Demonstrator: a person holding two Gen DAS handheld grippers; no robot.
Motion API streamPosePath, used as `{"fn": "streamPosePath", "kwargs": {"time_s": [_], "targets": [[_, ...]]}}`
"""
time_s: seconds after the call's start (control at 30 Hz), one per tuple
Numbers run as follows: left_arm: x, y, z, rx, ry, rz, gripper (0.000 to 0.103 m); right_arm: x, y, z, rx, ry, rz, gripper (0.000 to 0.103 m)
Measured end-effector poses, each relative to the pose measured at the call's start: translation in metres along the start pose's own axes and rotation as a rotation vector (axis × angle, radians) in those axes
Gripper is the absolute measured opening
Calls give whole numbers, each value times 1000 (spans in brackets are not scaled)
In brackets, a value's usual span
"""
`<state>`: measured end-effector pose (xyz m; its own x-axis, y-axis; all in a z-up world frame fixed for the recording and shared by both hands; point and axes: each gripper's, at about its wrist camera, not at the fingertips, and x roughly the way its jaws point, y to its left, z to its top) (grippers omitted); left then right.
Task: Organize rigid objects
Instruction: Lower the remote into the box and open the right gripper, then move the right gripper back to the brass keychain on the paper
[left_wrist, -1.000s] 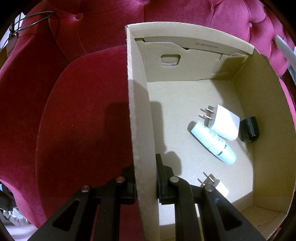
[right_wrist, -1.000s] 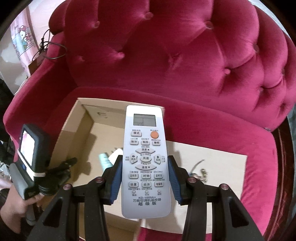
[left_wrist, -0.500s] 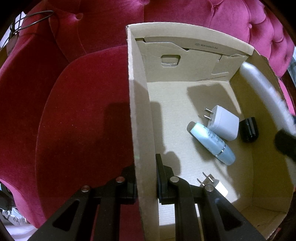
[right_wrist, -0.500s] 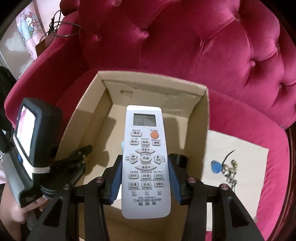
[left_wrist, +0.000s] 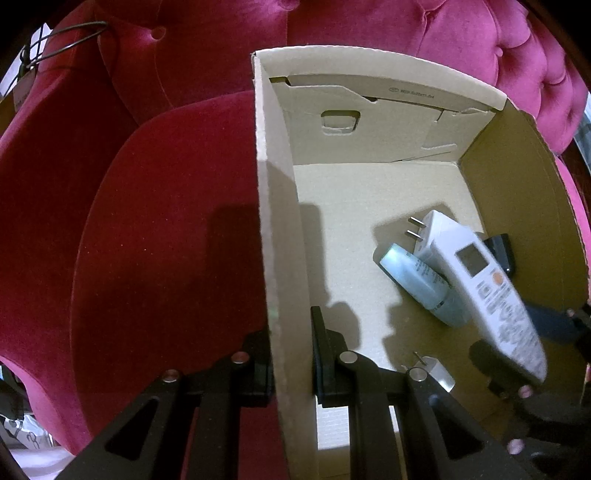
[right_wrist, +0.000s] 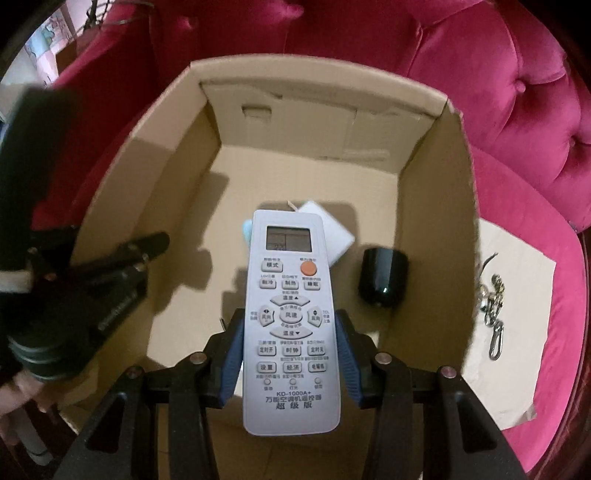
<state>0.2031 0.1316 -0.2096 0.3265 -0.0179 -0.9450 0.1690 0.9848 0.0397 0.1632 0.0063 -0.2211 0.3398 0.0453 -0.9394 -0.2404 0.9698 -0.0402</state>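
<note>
A white air-conditioner remote (right_wrist: 291, 317) with an orange button is clamped between the blue pads of my right gripper (right_wrist: 290, 354), inside an open cardboard box (right_wrist: 458, 229), above its floor. The remote (left_wrist: 491, 291) also shows in the left wrist view, hanging over a white plug adapter (left_wrist: 430, 230) and a pale blue tube (left_wrist: 417, 284). My left gripper (left_wrist: 290, 354) is shut on the box's left wall (left_wrist: 277, 221), one finger outside and one inside. A black cap (right_wrist: 382, 277) lies on the box floor to the right of the remote.
The box sits on a crimson tufted velvet armchair (right_wrist: 517, 92). A flat cardboard sheet (right_wrist: 509, 332) right of the box carries a bunch of keys (right_wrist: 493, 314). A second small white plug (left_wrist: 430, 369) lies near the box's front. A person's hand (right_wrist: 22, 391) holds the left gripper.
My right gripper has carried the remote down and forward from above the box's rim into the box. The left gripper and the box have stayed still.
</note>
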Motion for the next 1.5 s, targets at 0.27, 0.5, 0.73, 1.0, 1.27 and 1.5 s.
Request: {"fn": "streamPosePath", "kwargs": {"time_s": [0.27, 0.5, 0.73, 1.0, 1.27, 1.5], "targets": [[0, -1, -1, 4, -1, 3, 17, 18, 1, -10, -13, 56, -28, 49], [-1, -1, 0, -1, -1, -1, 17, 20, 3, -9, 13, 63, 2, 49], [-1, -1, -1, 0, -1, 2, 17, 17, -6, -6, 16, 56, 16, 52], [-2, -2, -1, 1, -1, 4, 17, 10, -10, -4, 10, 23, 26, 56], [-2, -2, -1, 0, -1, 4, 17, -7, -15, -2, 15, -12, 23, 56], [-2, -2, -1, 2, 0, 6, 17, -26, -9, -2, 9, -42, 6, 57]]}}
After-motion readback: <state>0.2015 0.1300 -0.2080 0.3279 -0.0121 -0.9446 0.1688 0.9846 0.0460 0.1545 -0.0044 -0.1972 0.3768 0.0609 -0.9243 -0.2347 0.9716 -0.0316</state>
